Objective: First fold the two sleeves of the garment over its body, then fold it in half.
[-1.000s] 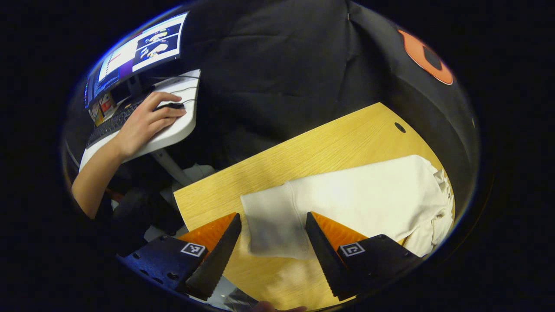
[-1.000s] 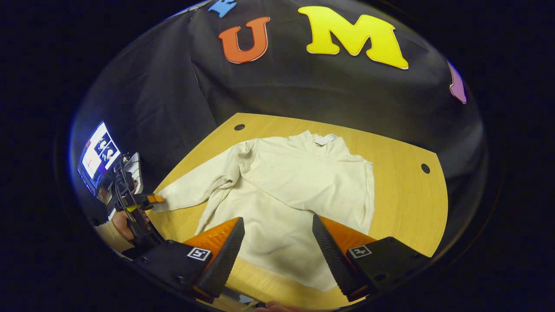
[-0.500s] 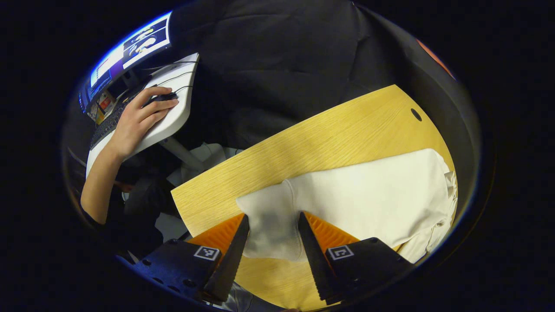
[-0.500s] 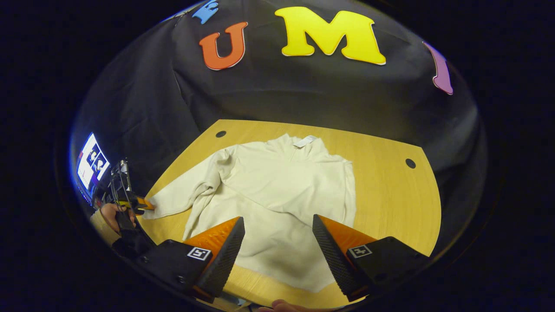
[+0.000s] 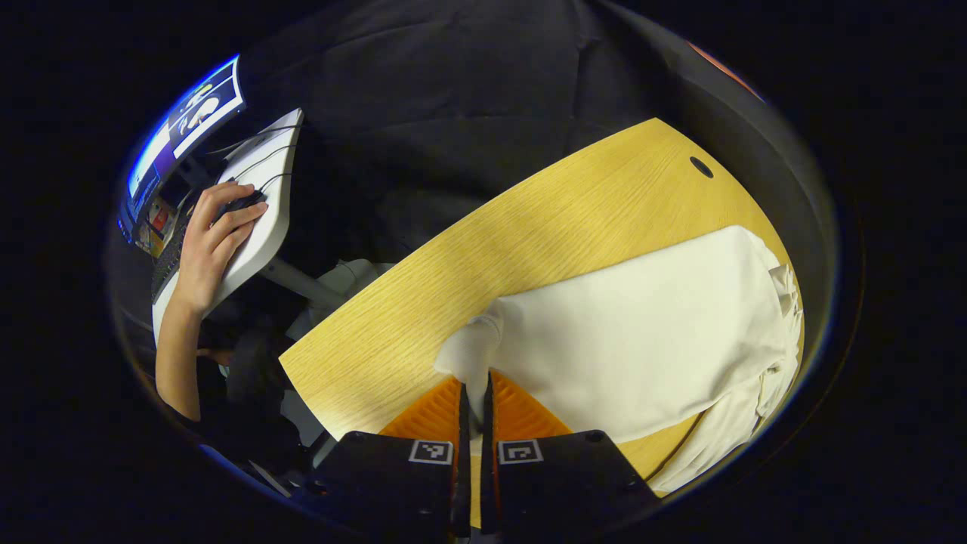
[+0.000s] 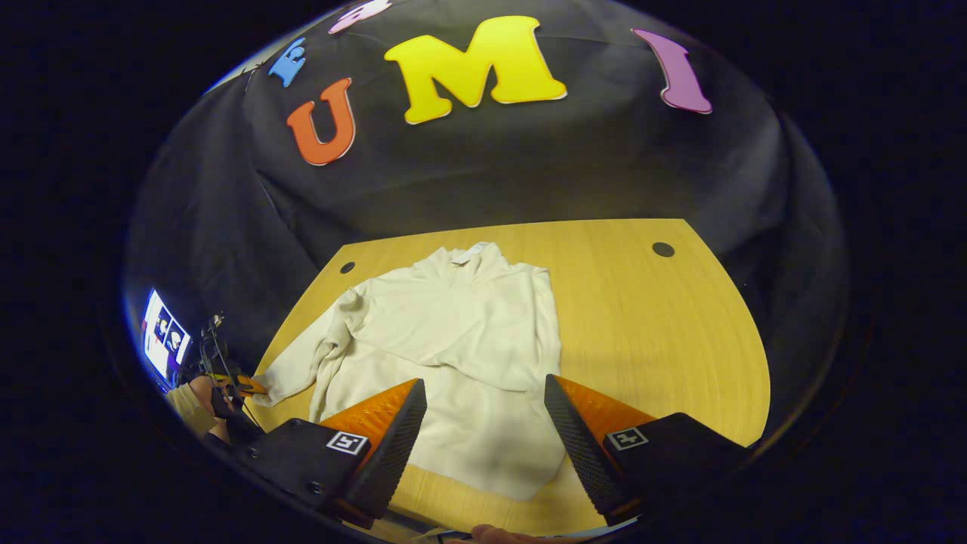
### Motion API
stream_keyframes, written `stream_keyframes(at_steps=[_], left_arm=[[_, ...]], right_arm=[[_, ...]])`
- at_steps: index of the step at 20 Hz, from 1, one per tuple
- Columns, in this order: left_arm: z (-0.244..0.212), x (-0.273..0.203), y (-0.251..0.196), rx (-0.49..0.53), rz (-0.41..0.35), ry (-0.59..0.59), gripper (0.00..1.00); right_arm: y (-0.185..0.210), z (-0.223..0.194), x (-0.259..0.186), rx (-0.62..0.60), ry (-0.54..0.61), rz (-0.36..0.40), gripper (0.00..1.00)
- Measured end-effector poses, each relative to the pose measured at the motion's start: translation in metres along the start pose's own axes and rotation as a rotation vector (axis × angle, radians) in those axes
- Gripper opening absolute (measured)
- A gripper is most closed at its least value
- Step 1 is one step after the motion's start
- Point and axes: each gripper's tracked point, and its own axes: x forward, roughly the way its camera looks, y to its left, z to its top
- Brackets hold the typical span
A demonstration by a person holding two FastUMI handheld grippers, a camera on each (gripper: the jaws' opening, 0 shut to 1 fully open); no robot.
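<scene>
Now the left gripper point(image 5: 474, 412) has clamped its fingers on the cuff point(image 5: 470, 355) of the cream sweatshirt point(image 6: 453, 355): a second ago they stood wide apart on either side of that cuff, half a second ago they were closing in, and at this moment the ribbed end is bunched up and pinched between them, puckering where it had lain flat. The sweatshirt lies spread on the wooden bench point(image 6: 665, 317), neck toward the booth's far wall. In the right gripper view its left sleeve point(image 6: 302, 363) reaches out sideways toward the bench edge, where the left gripper shows small at its end, while the other sleeve point(image 6: 483, 351) appears already laid across the body, its fold running slantwise over the chest. The right gripper point(image 6: 485, 423) hovers over the hem with its fingers spread and nothing between them; across the last second its view has swung a little, so the garment sits further to the left in it. My judgement is that the grip just taken readies the outstretched sleeve to be carried over the body, which would leave only the halving fold. Off to one side, someone's hand point(image 5: 208, 245) rests on a mouse at a white desk point(image 5: 261, 227).
</scene>
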Motion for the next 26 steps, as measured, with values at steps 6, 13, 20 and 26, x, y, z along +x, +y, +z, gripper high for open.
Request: stream_keyframes(at_steps=[6,13,20,26], left_arm=[[0.012,-0.043,-0.045,0.102,-0.011,-0.062,0.04],[0.034,-0.120,-0.187,0.226,-0.179,-0.129,0.03],[0.031,-0.169,-0.331,0.356,-0.308,-0.145,0.04],[-0.016,-0.185,-0.455,0.556,-0.376,-0.146,0.04]], right_arm=[[-0.062,-0.011,-0.010,0.086,-0.003,-0.037,0.98],[-0.108,-0.020,-0.005,0.124,0.013,-0.064,0.98],[-0.134,-0.034,-0.002,0.169,0.030,-0.058,0.98],[-0.150,-0.057,-0.003,0.257,0.067,-0.045,0.98]])
